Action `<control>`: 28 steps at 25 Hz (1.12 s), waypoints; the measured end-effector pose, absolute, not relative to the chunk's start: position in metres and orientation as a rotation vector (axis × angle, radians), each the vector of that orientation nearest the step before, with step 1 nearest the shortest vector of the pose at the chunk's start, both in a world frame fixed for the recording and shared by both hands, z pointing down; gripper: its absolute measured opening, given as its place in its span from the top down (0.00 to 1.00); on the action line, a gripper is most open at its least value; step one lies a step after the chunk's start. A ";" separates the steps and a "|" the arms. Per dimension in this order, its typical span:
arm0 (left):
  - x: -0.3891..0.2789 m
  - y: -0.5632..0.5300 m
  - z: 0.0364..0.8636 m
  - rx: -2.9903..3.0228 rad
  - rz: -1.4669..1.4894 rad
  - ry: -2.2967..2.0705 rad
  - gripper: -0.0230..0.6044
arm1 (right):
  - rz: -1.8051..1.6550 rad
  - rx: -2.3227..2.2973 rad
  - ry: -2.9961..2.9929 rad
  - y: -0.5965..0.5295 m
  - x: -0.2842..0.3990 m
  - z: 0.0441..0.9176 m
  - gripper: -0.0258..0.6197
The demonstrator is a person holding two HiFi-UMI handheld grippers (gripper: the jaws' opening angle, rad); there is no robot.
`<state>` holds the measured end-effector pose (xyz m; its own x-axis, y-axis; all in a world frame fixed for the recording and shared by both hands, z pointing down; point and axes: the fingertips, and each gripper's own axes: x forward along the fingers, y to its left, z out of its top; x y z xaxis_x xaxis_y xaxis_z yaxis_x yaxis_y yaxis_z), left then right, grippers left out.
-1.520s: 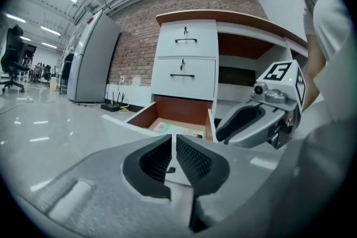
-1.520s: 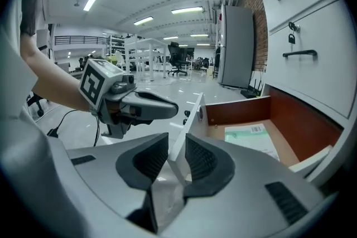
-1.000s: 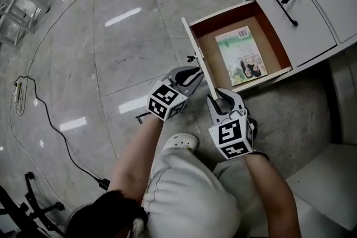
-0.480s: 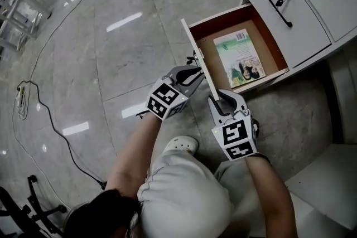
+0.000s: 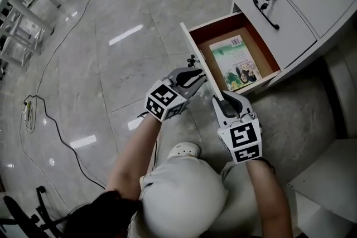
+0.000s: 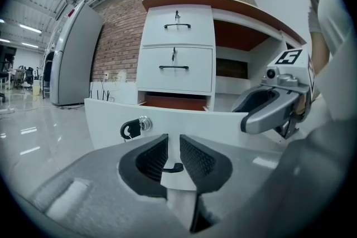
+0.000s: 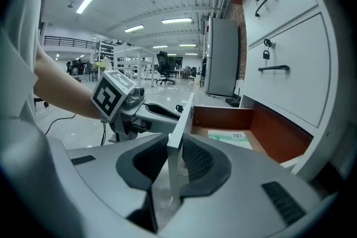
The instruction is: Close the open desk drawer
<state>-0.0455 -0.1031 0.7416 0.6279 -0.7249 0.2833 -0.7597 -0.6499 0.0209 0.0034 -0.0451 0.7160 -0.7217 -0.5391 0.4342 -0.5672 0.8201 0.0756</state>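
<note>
The bottom desk drawer (image 5: 254,42) stands pulled out, a green book (image 5: 234,63) lying flat inside. Its white front panel (image 5: 201,61) faces the floor side. My left gripper (image 5: 199,76) meets the panel's outer face; in the left gripper view its jaws (image 6: 173,156) stand narrow with the black drawer handle (image 6: 174,168) pinched between them. My right gripper (image 5: 222,102) sits at the panel's near end. Its jaws (image 7: 174,156) are closing, one on each face of the panel edge (image 7: 184,120), pads against it.
A key hangs in the drawer's lock (image 6: 136,126), left of the handle. Above, two desk drawers (image 5: 279,5) with black handles are closed. The person's knee and shoe (image 5: 184,150) are just behind the grippers. A cable (image 5: 50,120) runs over the glossy floor at left.
Both grippers stayed on the drawer front and rose a little with it in view. The right jaws narrowed onto the panel edge. The drawer looks just as far out.
</note>
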 end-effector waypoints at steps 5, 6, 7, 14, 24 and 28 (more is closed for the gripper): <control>-0.040 -0.110 0.728 2.747 0.371 -1.204 0.88 | 0.103 0.876 -2.610 -0.054 0.012 0.703 0.83; -0.038 -0.112 0.727 2.750 0.382 -1.193 0.88 | 0.099 0.882 -2.606 -0.056 0.015 0.702 0.83; -0.035 -0.113 0.727 2.754 0.397 -1.178 0.88 | 0.096 0.888 -2.600 -0.057 0.018 0.702 0.83; -0.029 -0.121 0.740 2.777 0.494 -1.095 0.87 | 0.125 0.991 -2.569 -0.065 0.023 0.713 0.84; 0.025 -0.166 0.728 2.796 0.532 -1.022 0.85 | 0.149 1.163 -2.507 -0.110 0.083 0.702 0.85; 0.039 -0.176 0.729 2.790 0.533 -0.997 0.85 | 0.131 1.238 -2.463 -0.118 0.100 0.697 0.85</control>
